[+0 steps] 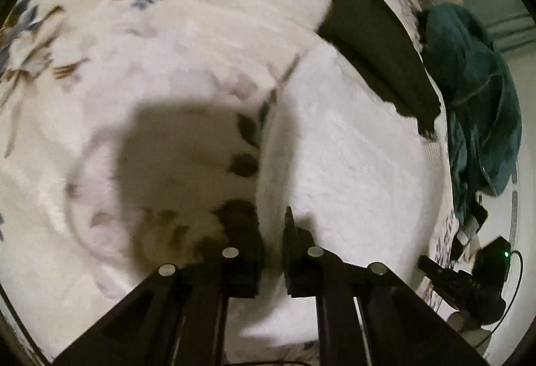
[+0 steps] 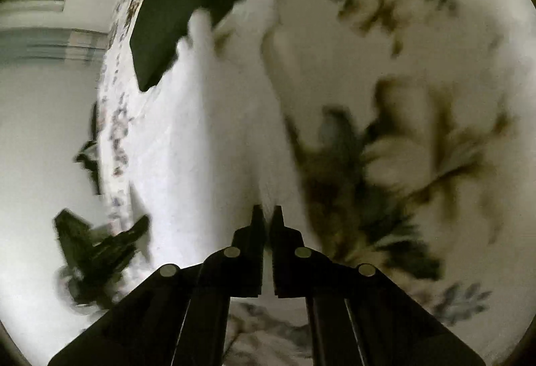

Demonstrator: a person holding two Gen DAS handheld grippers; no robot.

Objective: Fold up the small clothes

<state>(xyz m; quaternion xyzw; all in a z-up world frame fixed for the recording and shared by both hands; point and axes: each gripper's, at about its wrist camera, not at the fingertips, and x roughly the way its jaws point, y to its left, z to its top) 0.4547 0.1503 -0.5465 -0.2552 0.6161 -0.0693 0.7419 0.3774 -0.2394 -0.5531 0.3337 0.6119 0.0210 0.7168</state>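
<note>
Cloth edge is pinched in both grippers. White garment (image 1: 351, 145) lies on the floral bedspread (image 1: 134, 64), long axis running near to far. Left gripper (image 1: 273, 225) and right gripper (image 2: 267, 215) each clamp its near edge; fold goes far.

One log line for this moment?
left claw: shut on white fluffy cloth | right claw: shut on white fluffy cloth | dark folded garment: beyond, on floral bedspread

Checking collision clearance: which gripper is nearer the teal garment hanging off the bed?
Right. The right gripper sits just below the teal garment; the left gripper is farther inboard, jaws pinching the white cloth.
</note>
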